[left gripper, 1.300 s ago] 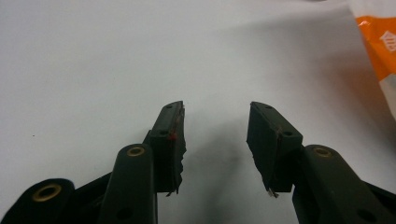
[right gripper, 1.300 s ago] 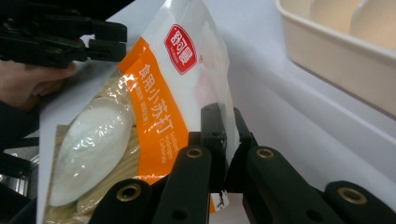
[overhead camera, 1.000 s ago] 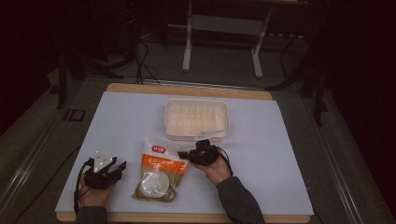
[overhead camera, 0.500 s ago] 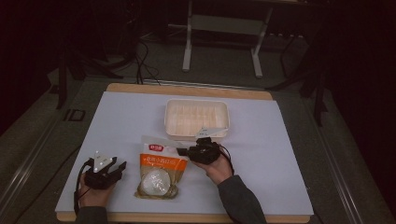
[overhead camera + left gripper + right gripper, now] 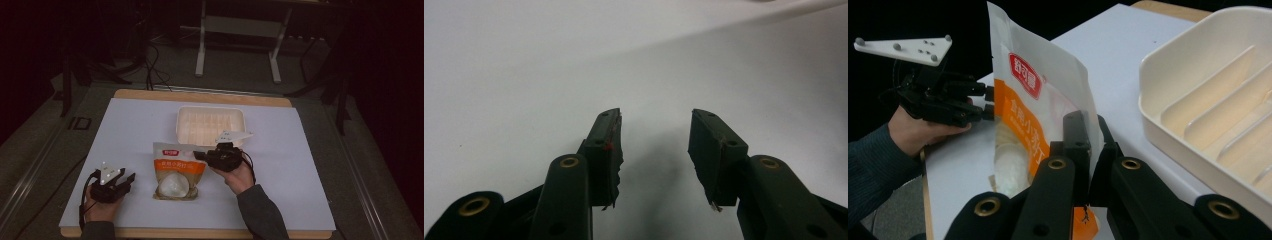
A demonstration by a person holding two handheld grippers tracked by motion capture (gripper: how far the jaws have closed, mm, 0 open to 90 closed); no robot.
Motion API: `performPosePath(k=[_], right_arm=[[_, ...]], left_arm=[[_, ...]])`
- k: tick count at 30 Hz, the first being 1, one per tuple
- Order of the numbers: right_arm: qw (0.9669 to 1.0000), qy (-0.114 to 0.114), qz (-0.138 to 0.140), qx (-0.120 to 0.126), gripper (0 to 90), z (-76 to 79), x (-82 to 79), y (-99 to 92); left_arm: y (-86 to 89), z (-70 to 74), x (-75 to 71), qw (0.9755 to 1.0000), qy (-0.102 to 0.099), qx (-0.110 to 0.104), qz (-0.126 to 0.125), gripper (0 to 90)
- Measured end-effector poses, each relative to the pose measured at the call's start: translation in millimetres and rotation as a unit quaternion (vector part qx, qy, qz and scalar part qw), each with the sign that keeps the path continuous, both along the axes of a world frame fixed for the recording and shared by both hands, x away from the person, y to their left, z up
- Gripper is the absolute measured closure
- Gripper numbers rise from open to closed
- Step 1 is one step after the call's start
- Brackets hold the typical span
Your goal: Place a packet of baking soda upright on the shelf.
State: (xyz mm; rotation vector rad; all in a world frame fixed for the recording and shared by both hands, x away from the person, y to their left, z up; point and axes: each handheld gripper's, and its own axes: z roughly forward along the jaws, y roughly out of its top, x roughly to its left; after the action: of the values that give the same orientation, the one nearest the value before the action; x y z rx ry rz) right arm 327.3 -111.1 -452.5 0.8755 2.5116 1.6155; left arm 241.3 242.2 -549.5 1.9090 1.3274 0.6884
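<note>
With the right hand-held gripper [image 5: 1083, 165] clamped on the bag [image 5: 176, 167] edge and the left hand-held gripper [image 5: 655, 150] wide apart, lift slowly toward the tray [image 5: 182, 125].

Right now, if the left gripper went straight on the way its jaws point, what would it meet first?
Probably the bag. In the high view the left gripper points right toward it, with bare table between. Depth is unclear.

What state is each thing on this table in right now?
Snack bag: sealed, pinched at its edge, partly lifted off the table.
Right gripper: shut on the bag.
Left gripper: open, holding nothing.
Cream tray: empty, flat on the white mat.
</note>
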Motion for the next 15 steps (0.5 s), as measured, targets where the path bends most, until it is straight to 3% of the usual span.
performPosePath(k=[15], right_arm=[[0.9995,-0.013,-0.018,0.021,90.0,17.6,-1.1,-13.5]], left_arm=[[0.1,0.0,0.0,1.0000,0.000,0.000,0.000,56.1]])
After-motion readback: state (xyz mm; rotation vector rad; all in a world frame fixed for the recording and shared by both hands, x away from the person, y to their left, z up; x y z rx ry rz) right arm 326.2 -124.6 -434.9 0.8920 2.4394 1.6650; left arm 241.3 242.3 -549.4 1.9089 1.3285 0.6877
